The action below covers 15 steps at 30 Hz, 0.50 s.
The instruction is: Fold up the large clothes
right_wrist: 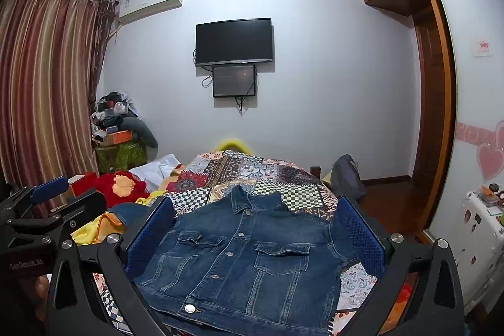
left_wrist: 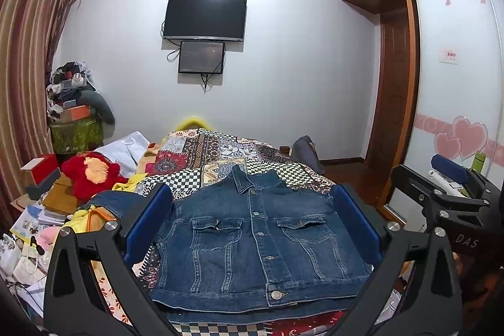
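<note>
A blue denim jacket lies flat, front side up and buttoned, on the patchwork bed cover; its collar points away from me. It also shows in the right wrist view. One sleeve lies off to the left. My left gripper is open and empty, held above the jacket's near half with its blue pads wide apart. My right gripper is open and empty, also above the jacket; it shows at the right edge of the left wrist view.
A red plush toy, yellow cloth and a clutter of papers and boxes lie to the left of the bed. A wardrobe with sliding doors stands to the right. A TV hangs on the far wall.
</note>
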Motion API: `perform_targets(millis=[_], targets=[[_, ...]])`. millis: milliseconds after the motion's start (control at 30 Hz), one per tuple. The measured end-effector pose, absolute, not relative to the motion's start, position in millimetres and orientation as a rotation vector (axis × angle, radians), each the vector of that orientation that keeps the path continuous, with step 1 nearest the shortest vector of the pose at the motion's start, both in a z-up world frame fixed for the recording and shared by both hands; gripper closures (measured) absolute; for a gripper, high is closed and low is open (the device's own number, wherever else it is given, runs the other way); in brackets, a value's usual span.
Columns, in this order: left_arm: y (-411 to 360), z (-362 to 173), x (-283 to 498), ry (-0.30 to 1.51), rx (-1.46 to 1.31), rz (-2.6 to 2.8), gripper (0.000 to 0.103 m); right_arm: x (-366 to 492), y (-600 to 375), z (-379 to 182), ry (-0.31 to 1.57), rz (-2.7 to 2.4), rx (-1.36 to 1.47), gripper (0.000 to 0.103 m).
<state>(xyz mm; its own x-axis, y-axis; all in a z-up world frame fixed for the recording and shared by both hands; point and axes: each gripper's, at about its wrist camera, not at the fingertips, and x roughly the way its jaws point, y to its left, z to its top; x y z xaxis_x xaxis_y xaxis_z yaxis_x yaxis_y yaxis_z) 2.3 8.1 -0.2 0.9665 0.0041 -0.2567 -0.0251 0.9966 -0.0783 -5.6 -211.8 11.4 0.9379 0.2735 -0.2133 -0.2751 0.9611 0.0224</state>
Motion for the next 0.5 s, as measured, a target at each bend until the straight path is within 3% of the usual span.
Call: perform_targets(millis=[500], targets=[[11.2, -2.3, 3.0, 0.259, -0.084, 0.011, 0.0, -2.1, -210.7, 9.7, 0.223, 0.286, -0.004, 0.0]])
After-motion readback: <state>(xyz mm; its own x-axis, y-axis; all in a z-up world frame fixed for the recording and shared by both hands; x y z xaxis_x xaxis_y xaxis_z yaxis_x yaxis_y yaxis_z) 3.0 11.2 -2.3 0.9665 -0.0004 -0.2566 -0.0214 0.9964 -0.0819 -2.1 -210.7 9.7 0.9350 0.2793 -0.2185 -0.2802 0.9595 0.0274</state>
